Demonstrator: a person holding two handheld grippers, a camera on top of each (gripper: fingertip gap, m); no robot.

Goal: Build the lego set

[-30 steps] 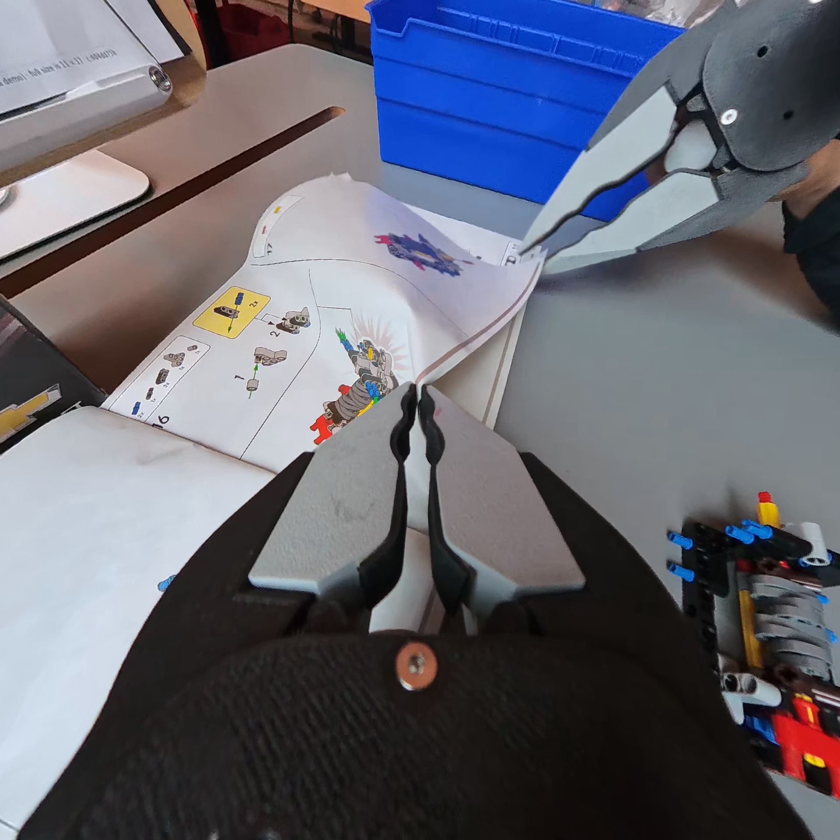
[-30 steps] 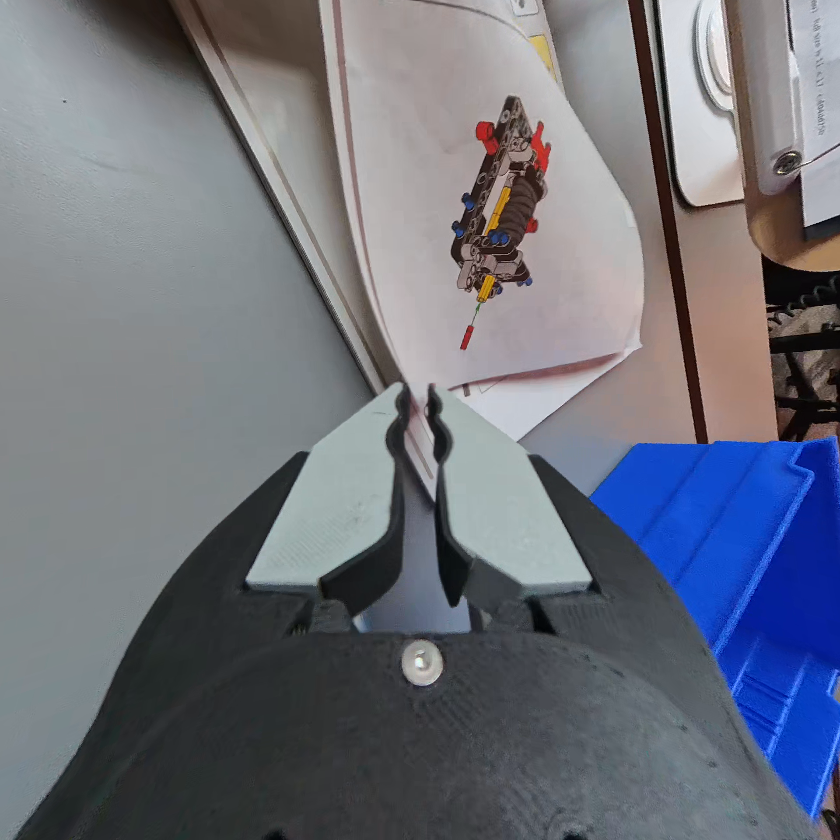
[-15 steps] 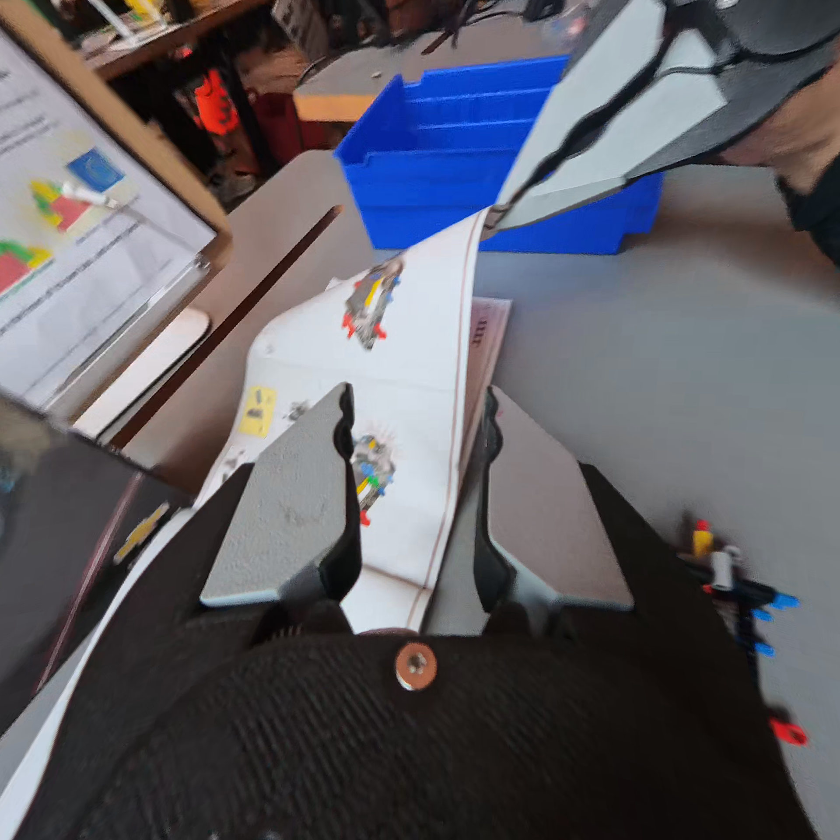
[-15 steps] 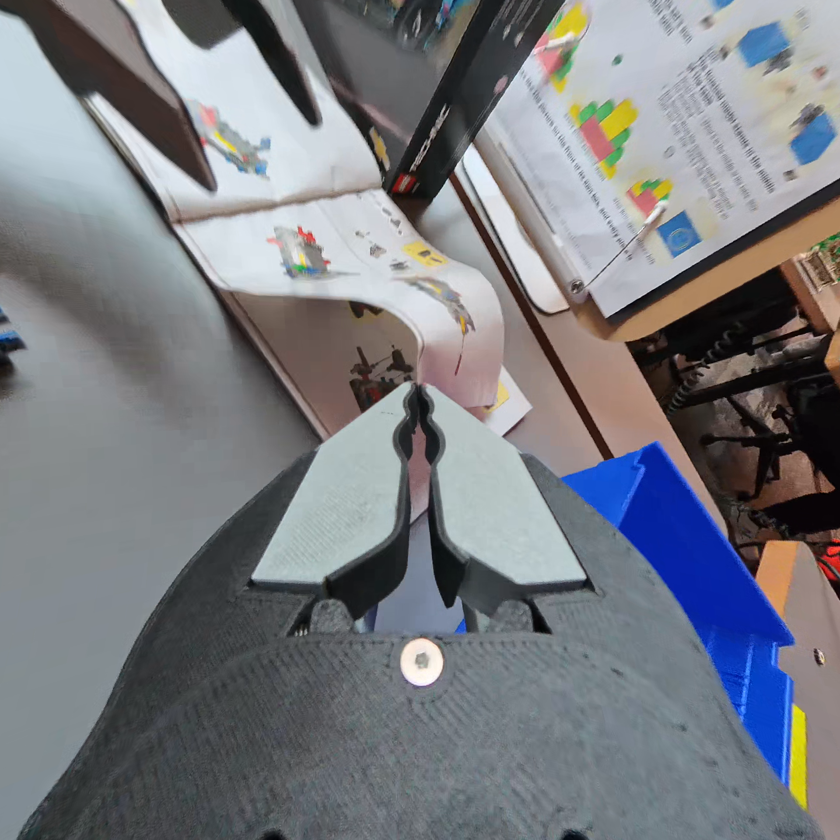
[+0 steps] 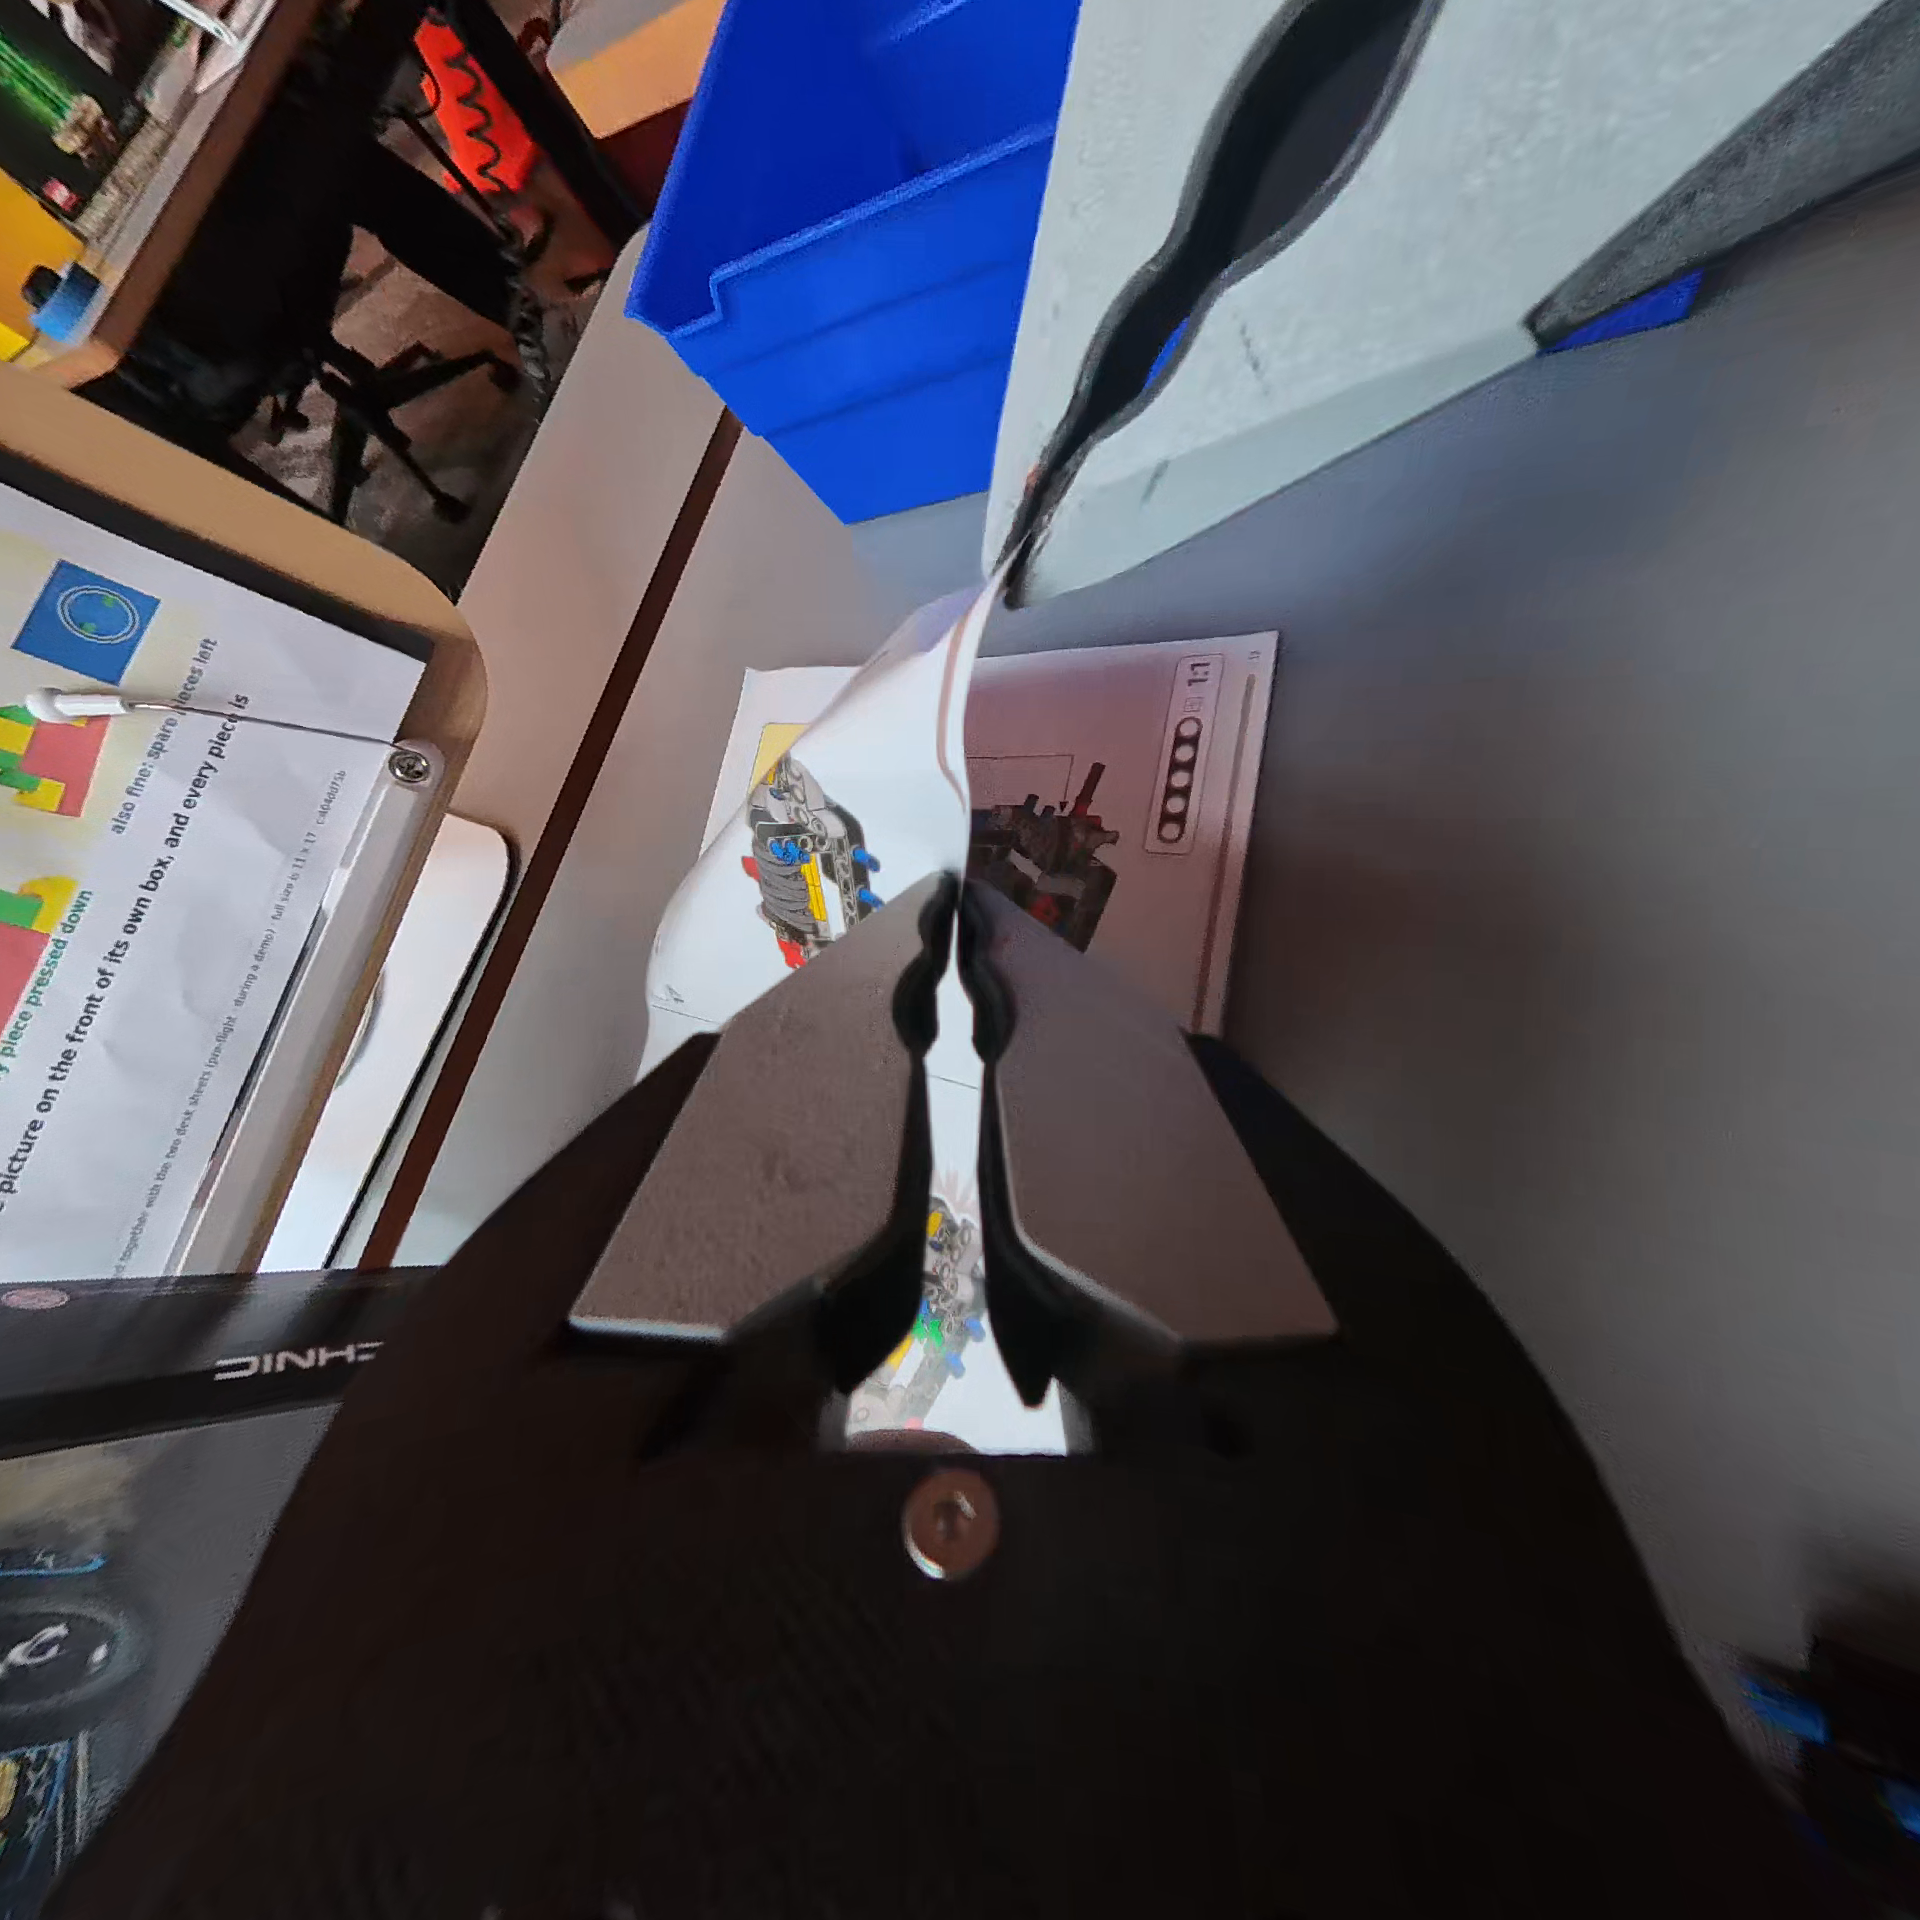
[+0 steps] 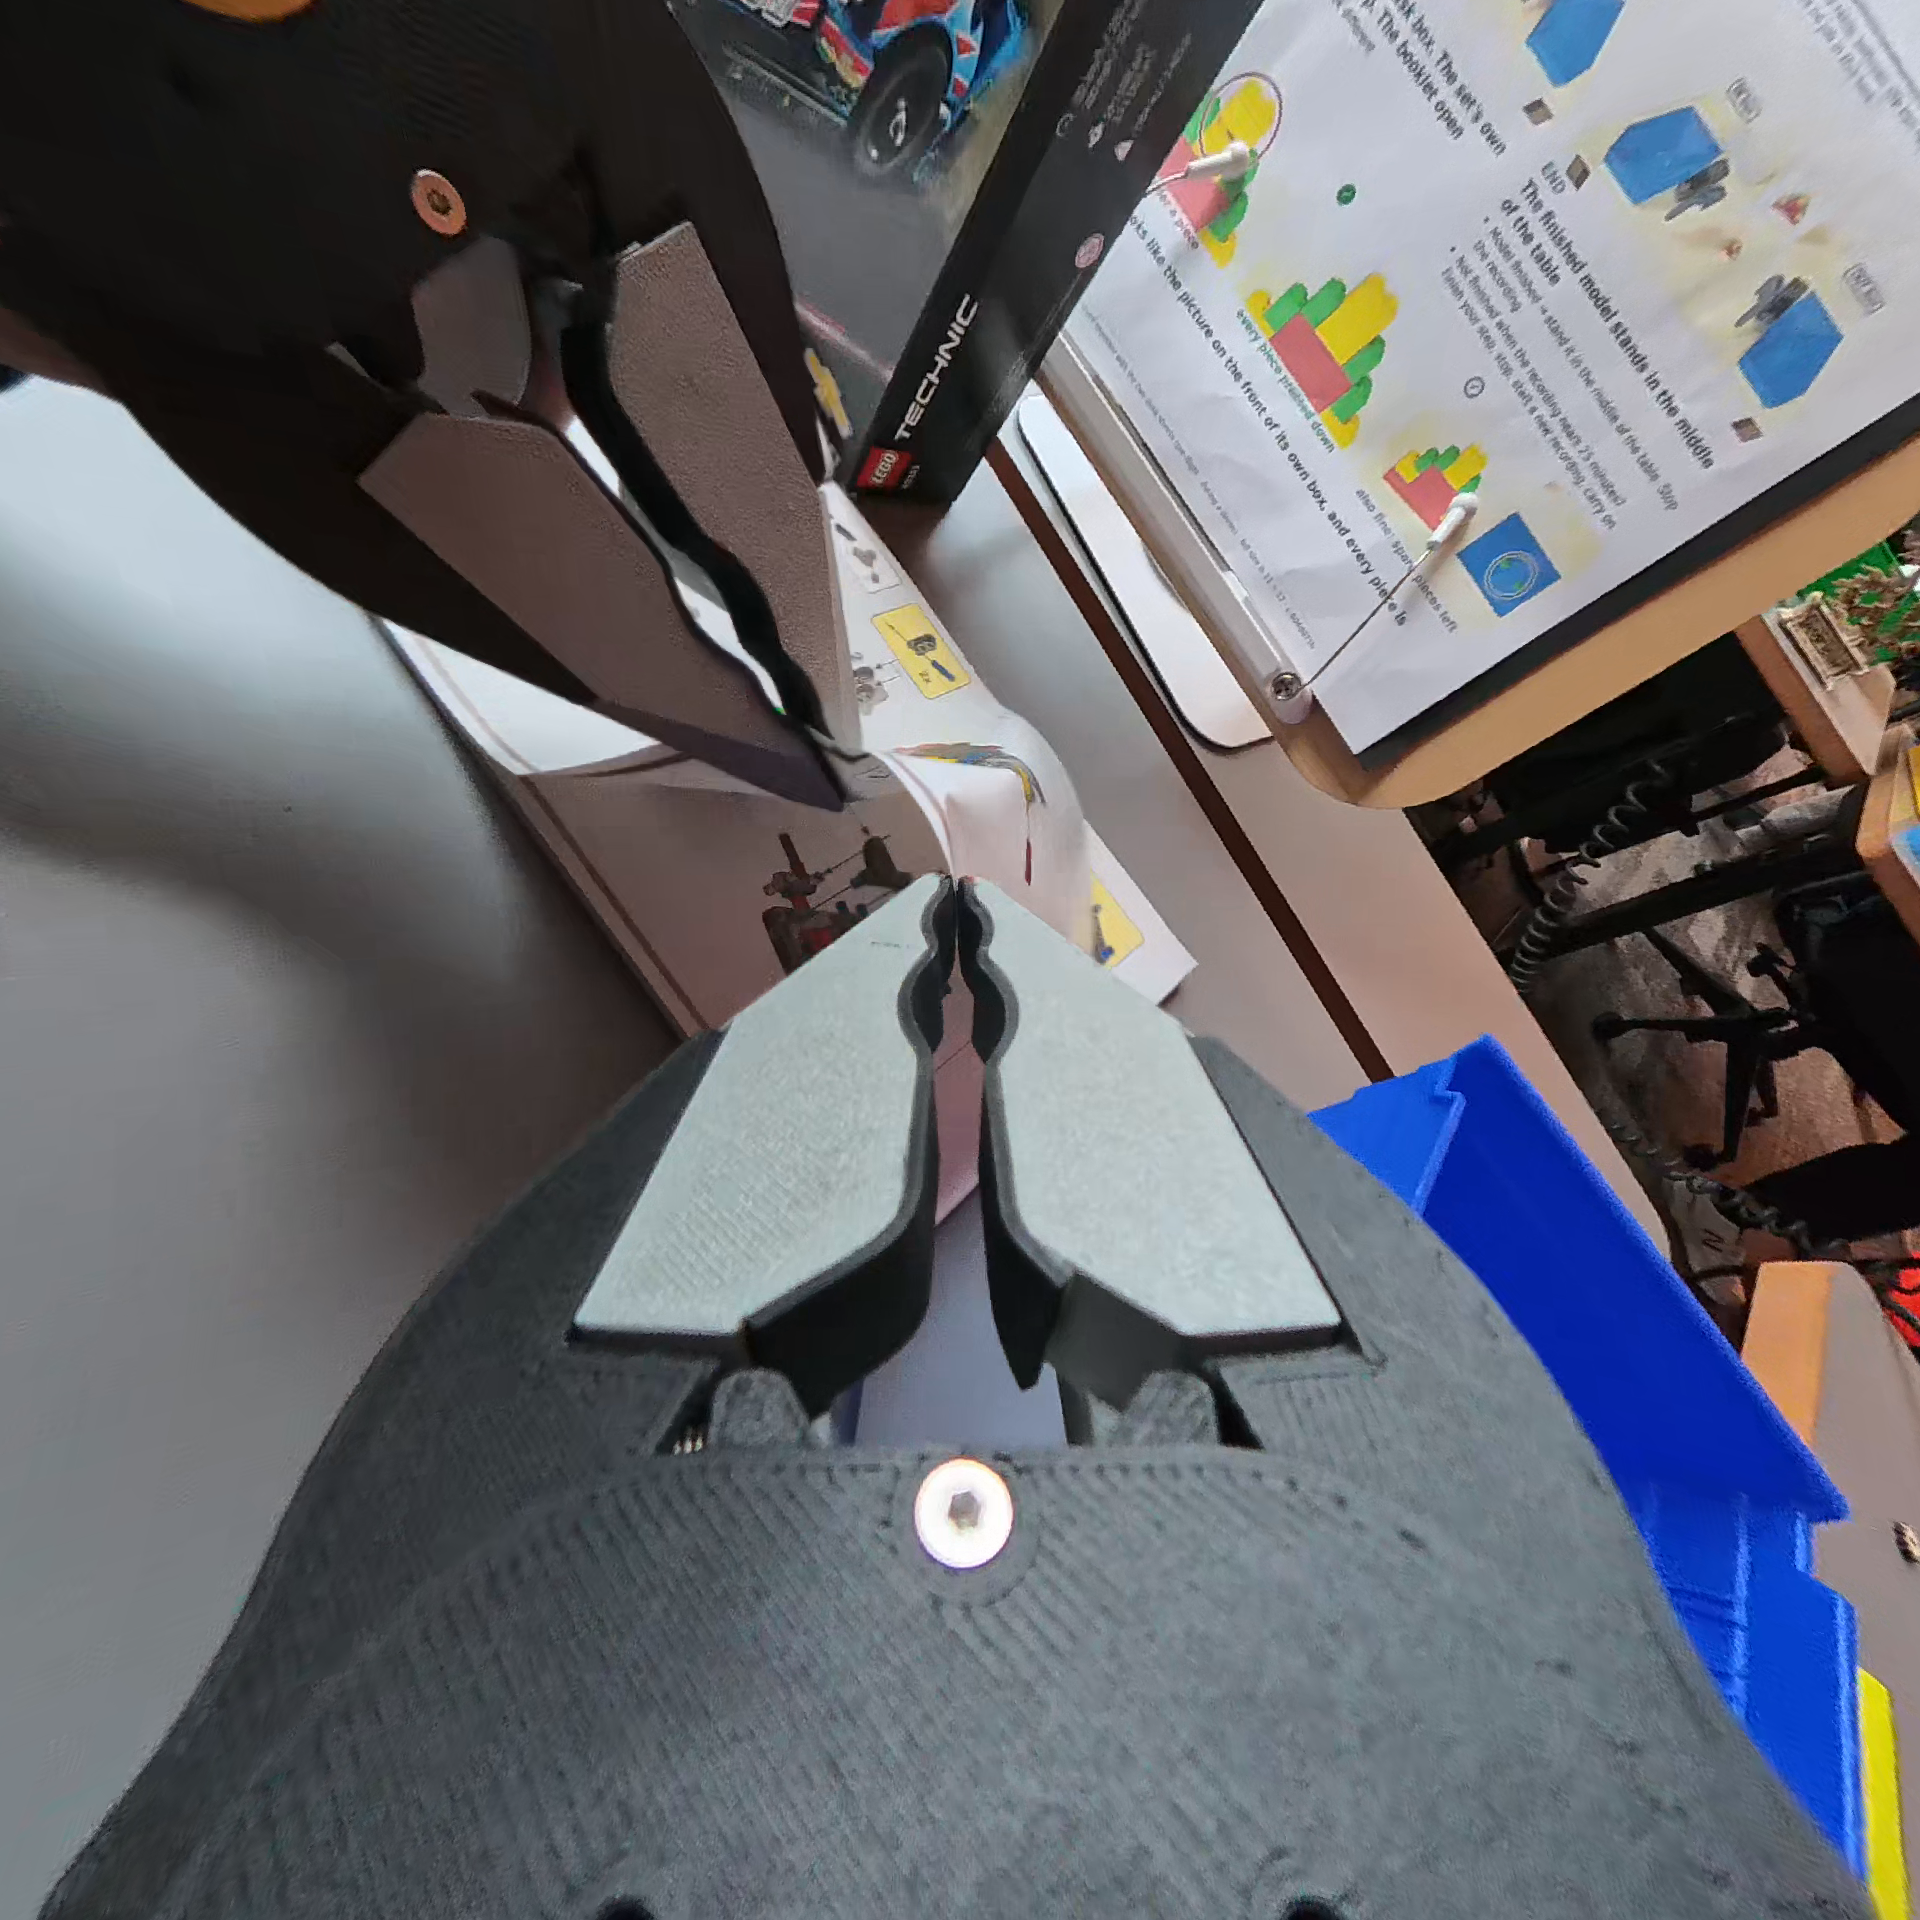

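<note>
my left gripper [image 5: 954,896] is pinched shut on the lifted page [image 5: 904,727] of the instruction booklet [image 5: 1195,790], at frame centre. my right gripper [image 6: 954,891] is closed on the same page's far edge; in the left view its tips sit just above centre. the page runs as a long strip between the two tips, so both are equally near and the turn swings it left over the spine. the booklet lies flat on the grey table [image 5: 1558,831], below the blue bin [image 5: 831,291]. the set's box [image 6: 935,343] and a propped printed sheet [image 6: 1507,312] carry writing i leave unread.
</note>
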